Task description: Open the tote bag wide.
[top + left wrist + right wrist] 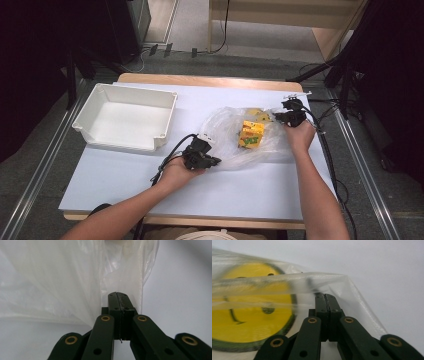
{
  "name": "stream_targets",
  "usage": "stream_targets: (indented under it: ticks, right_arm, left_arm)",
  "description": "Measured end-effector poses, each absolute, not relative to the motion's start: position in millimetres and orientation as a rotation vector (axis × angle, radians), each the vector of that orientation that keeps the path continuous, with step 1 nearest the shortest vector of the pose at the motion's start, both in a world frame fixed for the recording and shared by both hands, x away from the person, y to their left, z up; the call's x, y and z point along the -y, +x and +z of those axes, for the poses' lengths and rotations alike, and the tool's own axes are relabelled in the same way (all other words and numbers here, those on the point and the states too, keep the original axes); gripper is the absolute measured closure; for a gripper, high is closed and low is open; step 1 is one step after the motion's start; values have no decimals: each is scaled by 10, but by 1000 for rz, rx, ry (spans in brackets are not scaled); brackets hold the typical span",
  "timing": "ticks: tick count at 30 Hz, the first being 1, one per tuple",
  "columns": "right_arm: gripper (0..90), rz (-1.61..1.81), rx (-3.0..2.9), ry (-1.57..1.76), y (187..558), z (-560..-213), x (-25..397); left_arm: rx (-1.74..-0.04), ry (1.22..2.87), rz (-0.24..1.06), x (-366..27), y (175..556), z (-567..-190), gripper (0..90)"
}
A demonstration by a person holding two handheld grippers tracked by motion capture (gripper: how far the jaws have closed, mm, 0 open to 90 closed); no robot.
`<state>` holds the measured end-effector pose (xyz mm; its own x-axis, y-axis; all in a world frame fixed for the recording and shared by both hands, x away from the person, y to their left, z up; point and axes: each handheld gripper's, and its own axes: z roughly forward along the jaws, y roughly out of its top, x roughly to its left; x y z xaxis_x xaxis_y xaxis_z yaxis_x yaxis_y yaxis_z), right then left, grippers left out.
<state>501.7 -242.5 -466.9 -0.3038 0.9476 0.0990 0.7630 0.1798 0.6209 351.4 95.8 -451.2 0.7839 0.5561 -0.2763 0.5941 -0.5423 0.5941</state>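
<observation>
A clear plastic bag (235, 137) lies on the white table (150, 175), holding a yellow carton (251, 134) and a yellow smiley-face item (260, 116). My left gripper (212, 161) is shut on the bag's near left edge; in the left gripper view its closed jaws pinch the clear film (75, 285). My right gripper (286, 116) is shut on the bag's far right corner. The right gripper view has the film (342, 287) caught between the closed jaws, with the yellow smiley face (249, 310) behind it.
An empty white plastic bin (125, 117) stands at the table's back left. Cables trail from both grippers. Metal rails run along both sides of the table, and a wooden bench stands beyond the far edge.
</observation>
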Motion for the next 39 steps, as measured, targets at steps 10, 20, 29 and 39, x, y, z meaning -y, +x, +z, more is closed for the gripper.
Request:
stream_targets:
  ticks: [10,20,29,39]
  right_arm:
    - [900,971,-2220,1509,4706,-4374,2369]
    - [900,1006,-2306,1430,4419,-4291,2255]
    - [900,1044,-2357,1408,4205,-4327,2198]
    - [900,1034,-2399,1412,3956,-4531,2241]
  left_arm:
    - [-814,2193,-27,-903,3640,-4062,900]
    - [-807,2209,5,-740,3964,-3860,900]
    - [-866,2200,39,-637,4358,-4026,900]
    - [-972,2195,50,-713,4642,-4373,900]
